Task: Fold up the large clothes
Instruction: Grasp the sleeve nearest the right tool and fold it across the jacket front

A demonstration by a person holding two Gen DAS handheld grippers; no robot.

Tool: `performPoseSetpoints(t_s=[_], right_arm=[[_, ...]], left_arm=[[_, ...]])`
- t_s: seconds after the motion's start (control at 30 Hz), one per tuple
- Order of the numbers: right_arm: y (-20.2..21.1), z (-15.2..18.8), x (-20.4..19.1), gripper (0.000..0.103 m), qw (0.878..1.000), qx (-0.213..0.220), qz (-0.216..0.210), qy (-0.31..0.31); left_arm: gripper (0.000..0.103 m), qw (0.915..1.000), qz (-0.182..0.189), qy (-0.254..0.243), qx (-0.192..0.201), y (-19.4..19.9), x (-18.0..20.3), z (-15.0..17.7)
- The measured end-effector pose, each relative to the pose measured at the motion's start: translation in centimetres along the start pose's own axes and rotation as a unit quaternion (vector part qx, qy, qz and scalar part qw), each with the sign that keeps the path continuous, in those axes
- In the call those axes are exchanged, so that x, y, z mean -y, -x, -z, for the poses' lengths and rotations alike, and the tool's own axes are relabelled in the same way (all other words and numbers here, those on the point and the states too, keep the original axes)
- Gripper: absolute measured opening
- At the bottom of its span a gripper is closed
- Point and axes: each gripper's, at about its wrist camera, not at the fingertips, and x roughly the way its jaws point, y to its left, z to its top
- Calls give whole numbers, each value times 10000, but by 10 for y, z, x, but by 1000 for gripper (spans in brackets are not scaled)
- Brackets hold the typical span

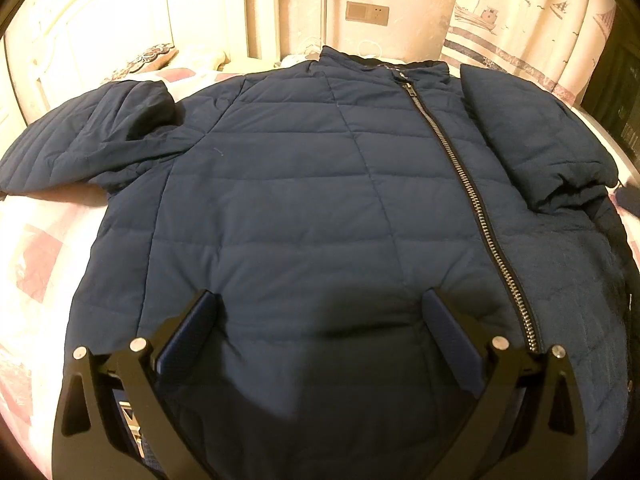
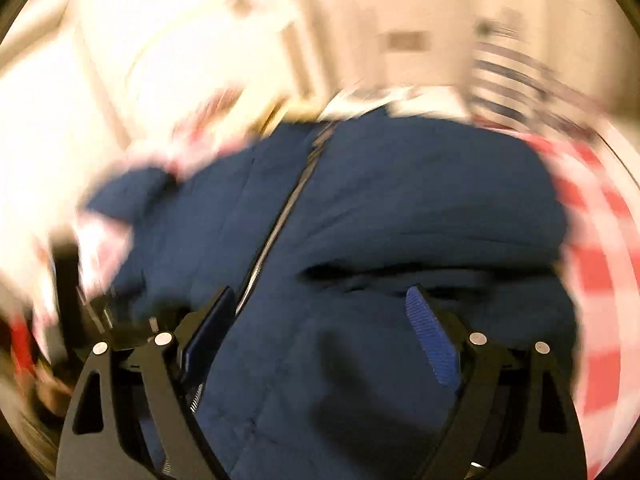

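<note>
A navy quilted jacket [image 1: 304,184] lies front-up on the bed, zipped, with its metal zipper [image 1: 460,168] running down right of centre. Its left sleeve [image 1: 88,136] spreads out to the left. Its right sleeve [image 1: 532,132] is folded in over the body. My left gripper [image 1: 320,300] is open above the jacket's lower hem, holding nothing. The right wrist view is motion-blurred. There my right gripper [image 2: 320,300] is open over the jacket [image 2: 400,208], right of the zipper [image 2: 280,220], beside a fold of fabric.
The jacket lies on a pink and white checked bedspread [image 1: 36,248]. A white headboard [image 1: 100,20] and pillows [image 1: 160,60] stand at the back left. A patterned curtain [image 1: 520,12] hangs at the back right, beside a wall switch [image 1: 367,13].
</note>
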Motion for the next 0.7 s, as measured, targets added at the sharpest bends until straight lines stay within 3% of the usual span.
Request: performPoseSetpoints(t_s=[0.07, 0.13, 0.27, 0.33, 0.4, 0.47, 0.57, 0.63, 0.67, 0.7], right_arm=[[17, -7, 50, 83, 9934, 407, -69, -1066], [19, -6, 99, 83, 9774, 520, -22, -2051], [-16, -17, 131, 80, 9643, 304, -228, -2621], [-26, -29, 127, 62, 9698, 456, -168, -2390], [-29, -42, 112, 34, 9718, 582, -185, -2277], [-27, -58, 75, 30, 9803, 761, -278, -1803], [-26, -83, -8, 29, 9933, 960, -324, -561], [-40, -94, -71, 33, 9951, 760, -563, 303], [-47, -94, -93, 38, 9941, 577, -681, 624], [-56, -95, -112, 59, 9918, 344, -843, 899]], left_arm=[[101, 10000, -8, -6, 1, 0, 0, 0], [101, 10000, -17, -10, 2, 0, 0, 0], [101, 10000, -13, -10, 3, 0, 0, 0], [101, 10000, -10, -8, 3, 0, 0, 0], [101, 10000, -21, -14, 2, 0, 0, 0], [101, 10000, -35, -19, 1, 0, 1, 0], [101, 10000, -41, -21, 2, 0, 2, 0], [101, 10000, -26, -12, 7, 0, 2, 0], [101, 10000, -12, -3, 11, 0, 2, 0], [101, 10000, 13, 12, 17, 0, 1, 0]])
